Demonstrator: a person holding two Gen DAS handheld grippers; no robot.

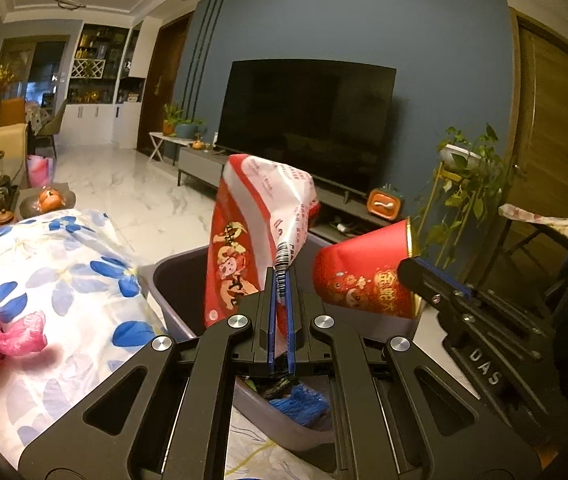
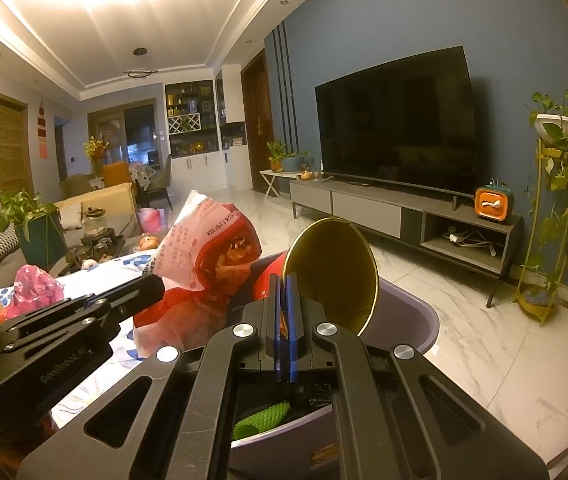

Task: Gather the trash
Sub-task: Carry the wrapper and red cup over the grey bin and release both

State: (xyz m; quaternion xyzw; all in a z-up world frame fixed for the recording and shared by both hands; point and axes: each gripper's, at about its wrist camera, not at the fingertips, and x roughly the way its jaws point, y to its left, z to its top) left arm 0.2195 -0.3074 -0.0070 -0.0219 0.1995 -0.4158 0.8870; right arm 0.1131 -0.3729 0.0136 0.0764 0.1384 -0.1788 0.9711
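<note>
The left tongs (image 1: 281, 280) are pinching a red snack bag (image 1: 251, 236) over the grey bin (image 1: 171, 280); the right tongs (image 2: 286, 292) are clamping a red paper cup (image 2: 332, 268) by its rim. Both items are hanging above the opening, so each should be lowered inside before being released.

In my left tongs (image 1: 281, 276) I see a glossy, crinkled plastic snack bag (image 1: 251, 232), in my right tongs (image 2: 286, 280) a paper cup (image 2: 334, 264) lined shiny gold, below both a smooth matt plastic bin (image 2: 412, 320).

Bin (image 1: 171, 280) mouth crowded — snack bag (image 1: 243, 240), red cup (image 1: 364, 276) overhead.
</note>
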